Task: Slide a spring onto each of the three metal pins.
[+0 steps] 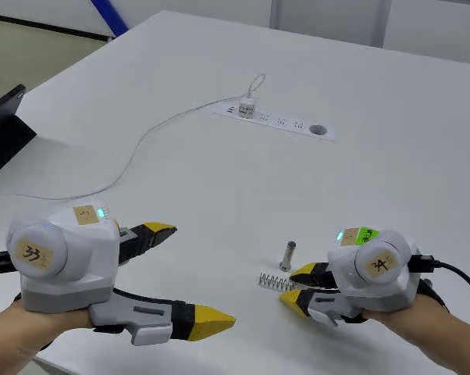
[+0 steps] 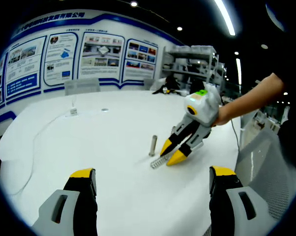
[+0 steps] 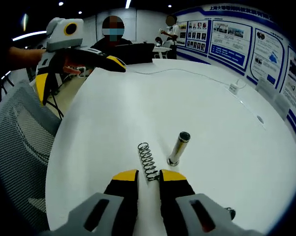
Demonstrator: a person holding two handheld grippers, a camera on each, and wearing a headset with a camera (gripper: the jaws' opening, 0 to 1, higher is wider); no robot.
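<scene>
— White bench (image 1: pixel 219 180) in a bright hall, with blue-and-white poster boards (image 2: pixel 64 54) along the far wall. How are the hands set?

— Both are low at the near edge in the head view, facing each other. The left hand (image 1: pixel 24 332) holds the left tongs (image 1: pixel 202 273) roughly level and clear of the bench, pointing right. The jaws are spread wide with nothing between them. The right hand (image 1: pixel 414 320) aims the right tongs (image 1: pixel 290 285) leftward, tips down at the surface.

— And the right tongs' grip?

— There is a narrow gap. The coiled metal spring (image 3: pixel 147 161) lies flat on the bench with its near end between the 2 yellow tips. I cannot tell whether they touch it.

— Where is the pin?

— 1 short steel pin (image 3: pixel 179 148) stands upright just beside the spring, not touching it.

— What does each view add?

— The head view has a long white power strip (image 1: pixel 278 121) and a thin white cable (image 1: pixel 141 144) farther back. The left gripper view looks out between its own wide tips at the right tongs (image 2: pixel 170 156), the spring (image 2: pixel 158 161) and the pin (image 2: pixel 152 145). The right gripper view catches the left tongs (image 3: pixel 79 73) held up over the bench's far edge. It also takes in a grey mesh chair (image 3: pixel 20 142) and a seated person (image 3: pixel 119 46) beyond.
</scene>
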